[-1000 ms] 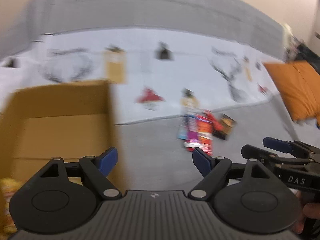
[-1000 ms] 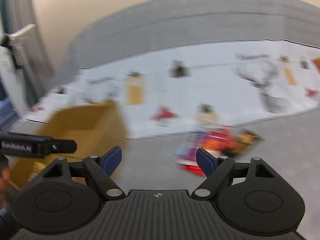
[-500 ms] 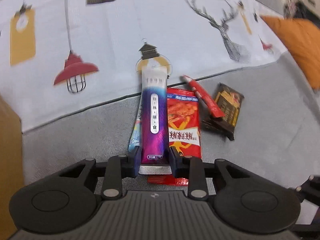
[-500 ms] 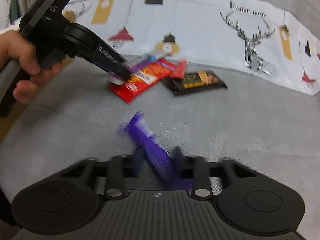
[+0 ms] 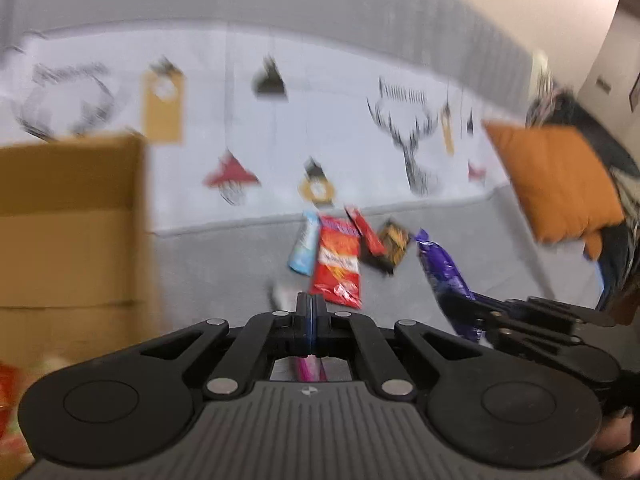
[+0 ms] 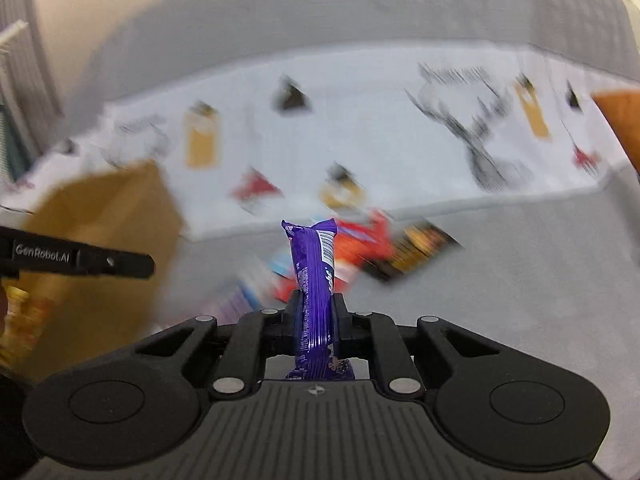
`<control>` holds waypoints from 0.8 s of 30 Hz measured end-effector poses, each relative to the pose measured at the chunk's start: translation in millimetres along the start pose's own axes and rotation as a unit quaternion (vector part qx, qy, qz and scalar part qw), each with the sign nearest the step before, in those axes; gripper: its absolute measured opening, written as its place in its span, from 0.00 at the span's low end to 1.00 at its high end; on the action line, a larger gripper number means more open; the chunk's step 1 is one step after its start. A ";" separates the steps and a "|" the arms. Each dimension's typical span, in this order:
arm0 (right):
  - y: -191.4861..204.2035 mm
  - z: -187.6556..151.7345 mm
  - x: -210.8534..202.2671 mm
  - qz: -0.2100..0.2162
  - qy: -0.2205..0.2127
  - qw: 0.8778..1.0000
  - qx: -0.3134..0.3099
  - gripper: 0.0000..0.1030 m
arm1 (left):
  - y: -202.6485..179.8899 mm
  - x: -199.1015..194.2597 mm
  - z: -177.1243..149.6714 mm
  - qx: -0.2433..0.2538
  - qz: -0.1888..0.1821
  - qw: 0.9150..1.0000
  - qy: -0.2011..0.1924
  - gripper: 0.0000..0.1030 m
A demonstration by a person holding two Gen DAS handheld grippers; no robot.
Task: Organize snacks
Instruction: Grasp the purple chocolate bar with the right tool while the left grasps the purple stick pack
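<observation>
Left wrist view: the left gripper (image 5: 311, 312) has its jaws pressed nearly together on a thin pink-edged packet (image 5: 306, 369) running back beneath them; ahead lie the red snack bag (image 5: 337, 266) and other packets on the grey sofa seat (image 5: 224, 264), with a cardboard box (image 5: 68, 220) to the left. Right wrist view: the right gripper (image 6: 316, 312) pinches a purple bar (image 6: 314, 280), its long axis pointing straight forward from the jaws, with a patterned white cloth (image 6: 360, 140) beyond.

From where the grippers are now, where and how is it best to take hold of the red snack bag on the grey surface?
Probably the near short edge of the red snack bag, coming from above and the near side: it lies flat, long axis pointing away, that end free, while other packets crowd its sides.
</observation>
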State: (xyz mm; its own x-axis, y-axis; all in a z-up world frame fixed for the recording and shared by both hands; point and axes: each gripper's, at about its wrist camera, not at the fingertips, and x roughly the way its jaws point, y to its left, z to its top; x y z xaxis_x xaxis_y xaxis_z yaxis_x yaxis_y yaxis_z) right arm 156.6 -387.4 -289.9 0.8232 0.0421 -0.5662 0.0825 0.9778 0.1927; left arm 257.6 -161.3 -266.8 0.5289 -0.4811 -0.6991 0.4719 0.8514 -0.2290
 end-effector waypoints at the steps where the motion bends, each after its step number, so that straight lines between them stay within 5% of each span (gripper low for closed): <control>1: 18.1 4.6 -6.3 0.004 -0.012 1.000 -0.012 0.14 | 6.6 -13.5 -0.9 -0.002 0.011 1.000 -0.002 0.00; 4: 63.5 10.6 -13.4 -0.013 -0.036 0.997 -0.066 0.14 | 15.0 -16.6 -11.2 -0.009 0.002 0.999 0.035 0.02; 8: 54.0 -6.3 -4.9 -0.031 -0.002 0.999 -0.044 0.14 | -16.8 15.2 -33.0 0.000 -0.027 0.996 0.083 0.67; 9: 44.3 -15.7 -1.2 -0.040 0.011 0.998 -0.037 0.14 | -27.8 27.8 -38.5 0.012 -0.015 0.996 0.091 0.71; 14: -5.2 -57.2 11.4 -0.069 0.048 0.996 0.001 0.14 | -36.8 117.1 -56.6 -0.012 0.036 0.987 0.156 0.70; 17: -27.3 -68.0 27.8 -0.066 0.064 0.996 0.005 0.18 | -35.3 153.5 -58.5 -0.011 0.054 0.987 0.149 0.70; 19: -38.1 -67.2 41.9 -0.062 0.070 0.996 -0.001 0.19 | -47.0 160.6 -54.9 0.034 0.062 0.989 0.129 0.58; 20: -43.8 -65.8 49.9 -0.066 0.072 0.995 -0.001 0.22 | -50.1 160.7 -55.6 0.051 0.073 0.988 0.129 0.31; 21: -49.8 -65.8 61.8 -0.064 0.084 0.994 0.001 0.27 | -53.9 160.1 -55.4 0.062 0.077 0.987 0.124 0.21; 24: -52.6 -66.1 81.7 -0.065 0.102 0.992 -0.018 0.16 | -59.0 156.2 -54.5 0.070 0.071 0.985 0.138 0.14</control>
State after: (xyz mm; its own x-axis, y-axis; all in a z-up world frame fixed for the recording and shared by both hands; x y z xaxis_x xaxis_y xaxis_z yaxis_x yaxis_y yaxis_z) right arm 182.4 -421.8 -399.3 0.6752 -0.0475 -0.7361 0.1576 0.9842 0.0810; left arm 273.9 -275.4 -399.4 0.3946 -0.2674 -0.8791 0.5100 0.8596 -0.0326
